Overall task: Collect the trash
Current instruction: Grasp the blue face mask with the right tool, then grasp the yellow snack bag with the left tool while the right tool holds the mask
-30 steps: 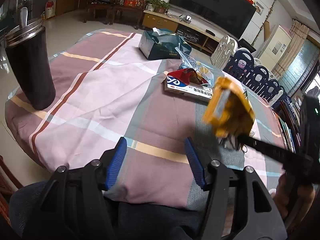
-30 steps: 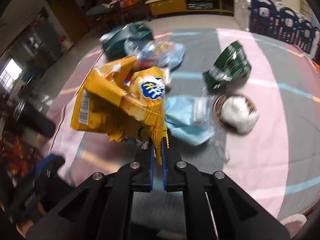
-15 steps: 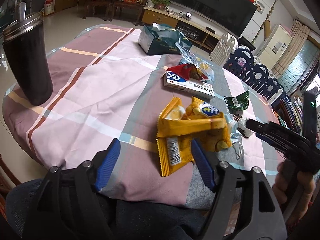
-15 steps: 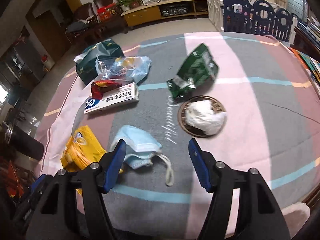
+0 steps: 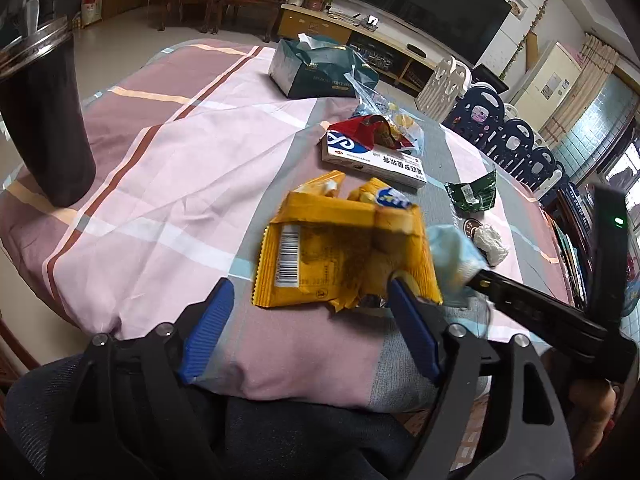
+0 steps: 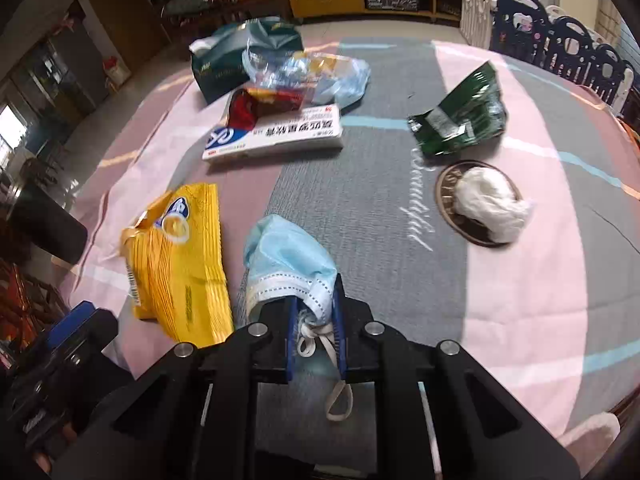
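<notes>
A yellow snack wrapper (image 5: pixel 340 252) lies flat on the striped tablecloth (image 5: pixel 160 184). My left gripper (image 5: pixel 310 320) sits just before it with its jaws opening; the wrapper's near edge reaches between the blue fingers (image 5: pixel 208 332), which do not press on it. My right gripper (image 6: pixel 316 320) is shut on the lower edge of a crumpled light-blue face mask (image 6: pixel 288 264), whose ear loop hangs out below. In the left wrist view the right gripper (image 5: pixel 478 276) comes in from the right with the face mask (image 5: pixel 452 248) at its tip. The yellow snack wrapper (image 6: pixel 180 264) lies left of the mask.
A green wrapper (image 6: pixel 460 120), a white tissue wad (image 6: pixel 492 204) on a round coaster (image 6: pixel 446 196), a white medicine box (image 6: pixel 280 136), a red wrapper (image 6: pixel 260 104), a plastic bag (image 6: pixel 320 72) and a dark green tissue box (image 6: pixel 224 64) lie farther back. A black tumbler (image 5: pixel 40 120) stands far left.
The right gripper let the yellow wrapper drop onto the table in front of the left gripper, opened, then shut on the blue mask. The left jaws have widened.
</notes>
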Tool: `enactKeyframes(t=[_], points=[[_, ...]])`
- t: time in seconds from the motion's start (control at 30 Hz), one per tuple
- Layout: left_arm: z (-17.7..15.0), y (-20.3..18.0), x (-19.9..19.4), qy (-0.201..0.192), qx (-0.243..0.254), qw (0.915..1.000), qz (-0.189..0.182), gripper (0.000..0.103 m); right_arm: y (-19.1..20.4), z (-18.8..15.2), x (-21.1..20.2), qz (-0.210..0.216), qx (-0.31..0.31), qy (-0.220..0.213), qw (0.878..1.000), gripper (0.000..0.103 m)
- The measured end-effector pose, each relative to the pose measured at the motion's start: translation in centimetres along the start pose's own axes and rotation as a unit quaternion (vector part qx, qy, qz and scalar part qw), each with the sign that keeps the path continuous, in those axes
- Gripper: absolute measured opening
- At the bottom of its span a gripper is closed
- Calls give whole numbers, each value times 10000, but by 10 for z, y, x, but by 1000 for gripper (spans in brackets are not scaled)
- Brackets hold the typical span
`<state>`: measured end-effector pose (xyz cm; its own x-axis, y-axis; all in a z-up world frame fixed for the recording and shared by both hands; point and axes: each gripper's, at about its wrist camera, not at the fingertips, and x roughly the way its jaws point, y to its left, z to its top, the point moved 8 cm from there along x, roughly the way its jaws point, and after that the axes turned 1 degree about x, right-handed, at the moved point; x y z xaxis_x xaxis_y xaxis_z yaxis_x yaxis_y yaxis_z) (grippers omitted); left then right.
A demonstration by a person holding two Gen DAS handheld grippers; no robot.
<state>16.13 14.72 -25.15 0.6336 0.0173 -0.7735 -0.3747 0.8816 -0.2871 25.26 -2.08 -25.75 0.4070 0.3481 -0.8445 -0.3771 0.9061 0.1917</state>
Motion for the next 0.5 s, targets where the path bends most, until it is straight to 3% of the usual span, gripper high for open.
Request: enactKeyframes(t=[0.1, 0.27, 0.5], points=[[3, -6, 8, 143, 103, 9998, -47, 83, -23, -4, -25, -221, 232, -243, 9992, 16], [26, -17, 32, 372, -245, 9958, -798, 85, -59, -20, -46, -335, 675, -272, 9968, 16], [24, -44, 58, 826, 169, 9934, -778, 86, -65, -33, -50, -335, 772, -176, 9963, 16]])
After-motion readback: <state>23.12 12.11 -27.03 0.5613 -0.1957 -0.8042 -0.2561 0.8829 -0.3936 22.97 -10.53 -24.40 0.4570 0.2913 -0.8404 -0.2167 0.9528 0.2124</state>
